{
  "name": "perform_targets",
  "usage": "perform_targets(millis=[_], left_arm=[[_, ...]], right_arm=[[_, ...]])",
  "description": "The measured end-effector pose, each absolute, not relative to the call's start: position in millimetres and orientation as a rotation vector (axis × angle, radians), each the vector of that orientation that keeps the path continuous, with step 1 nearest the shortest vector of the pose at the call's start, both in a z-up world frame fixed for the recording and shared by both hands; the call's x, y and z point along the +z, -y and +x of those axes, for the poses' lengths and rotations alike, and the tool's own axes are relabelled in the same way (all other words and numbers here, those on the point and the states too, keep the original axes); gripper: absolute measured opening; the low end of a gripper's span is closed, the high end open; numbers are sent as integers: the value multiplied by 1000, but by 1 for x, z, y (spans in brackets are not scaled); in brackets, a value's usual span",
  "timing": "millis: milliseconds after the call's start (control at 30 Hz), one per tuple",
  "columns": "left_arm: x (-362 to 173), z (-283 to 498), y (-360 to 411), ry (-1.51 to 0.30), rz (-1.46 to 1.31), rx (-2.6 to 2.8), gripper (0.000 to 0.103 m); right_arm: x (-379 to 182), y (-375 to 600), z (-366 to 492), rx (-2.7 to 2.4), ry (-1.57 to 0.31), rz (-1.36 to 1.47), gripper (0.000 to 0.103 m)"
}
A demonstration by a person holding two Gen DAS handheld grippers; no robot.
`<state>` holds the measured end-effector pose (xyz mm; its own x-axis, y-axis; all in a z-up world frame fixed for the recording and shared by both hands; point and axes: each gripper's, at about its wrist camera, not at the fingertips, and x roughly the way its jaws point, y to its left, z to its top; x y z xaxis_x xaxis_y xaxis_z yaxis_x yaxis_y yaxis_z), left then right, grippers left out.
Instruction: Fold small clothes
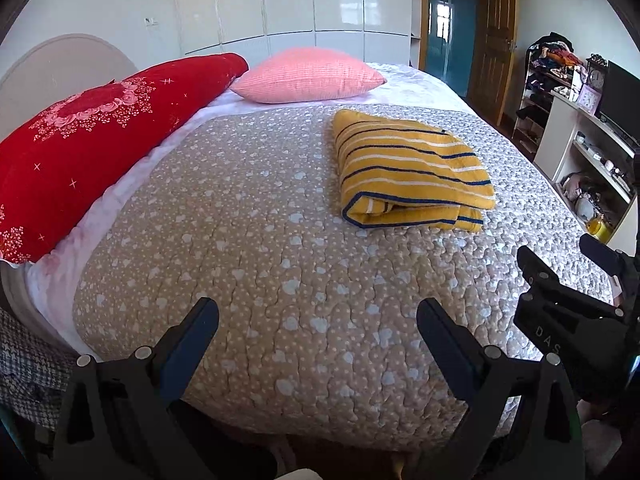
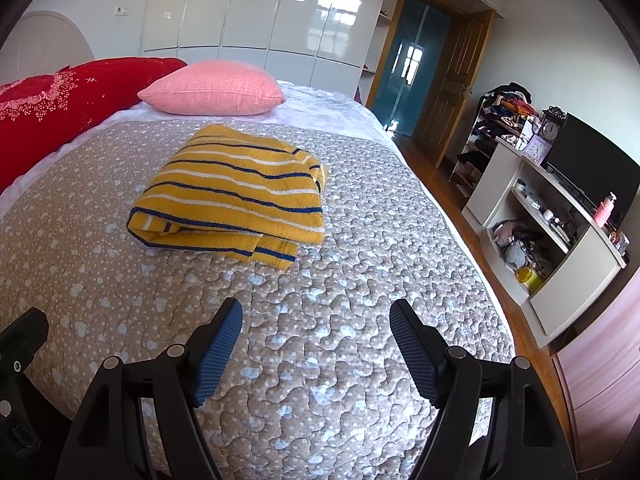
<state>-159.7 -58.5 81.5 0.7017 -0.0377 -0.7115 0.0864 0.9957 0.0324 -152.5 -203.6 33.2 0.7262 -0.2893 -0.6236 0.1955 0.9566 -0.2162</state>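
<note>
Both empty: left gripper (image 1: 318, 316) and right gripper (image 2: 316, 320) spread wide. Striped sweater (image 2: 236, 192) at 12 o'clock looks soft, floppy; I'd pinch the near hem corners.

Glossy white wardrobe doors (image 2: 248, 12) are reflecting window light along the rear wall. A wooden door (image 2: 448, 92) is standing open onto wooden flooring (image 2: 452, 196). White shelving (image 2: 560, 240) is carrying a dark monitor (image 2: 596, 168).
</note>
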Motion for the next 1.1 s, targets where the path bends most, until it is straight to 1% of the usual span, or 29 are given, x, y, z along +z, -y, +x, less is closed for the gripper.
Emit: perform_targets(millis=[1100], left_arm=[[75, -159, 60, -812, 49, -91, 99]], right_arm=[[24, 203, -150, -270, -730, -164, 82]])
